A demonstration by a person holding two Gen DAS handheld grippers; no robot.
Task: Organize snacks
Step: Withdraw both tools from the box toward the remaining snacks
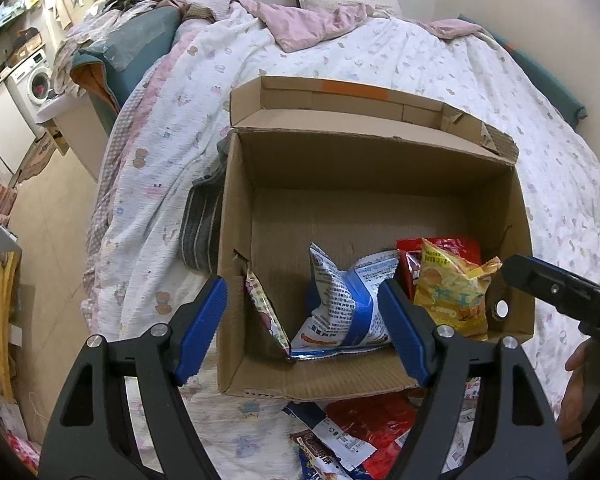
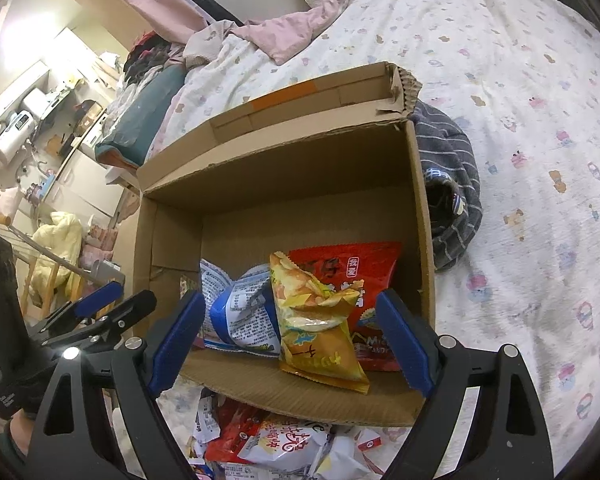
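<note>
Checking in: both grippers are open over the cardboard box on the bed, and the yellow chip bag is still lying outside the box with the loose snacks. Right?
Not quite. The yellow chip bag is already inside the cardboard box, leaning against the red bag, as the right wrist view shows. The rest holds: the left gripper and right gripper are open, and loose snacks lie outside it on the bed.

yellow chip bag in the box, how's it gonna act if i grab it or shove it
The yellow chip bag looks puffed and creased, so it is probably light and would crumple under the fingers. Its glossy film may slip, so its crimped top edge seems a safer hold. It leans on the red bag and the blue-and-white bag, so a shove would likely tip or slide it.
</note>
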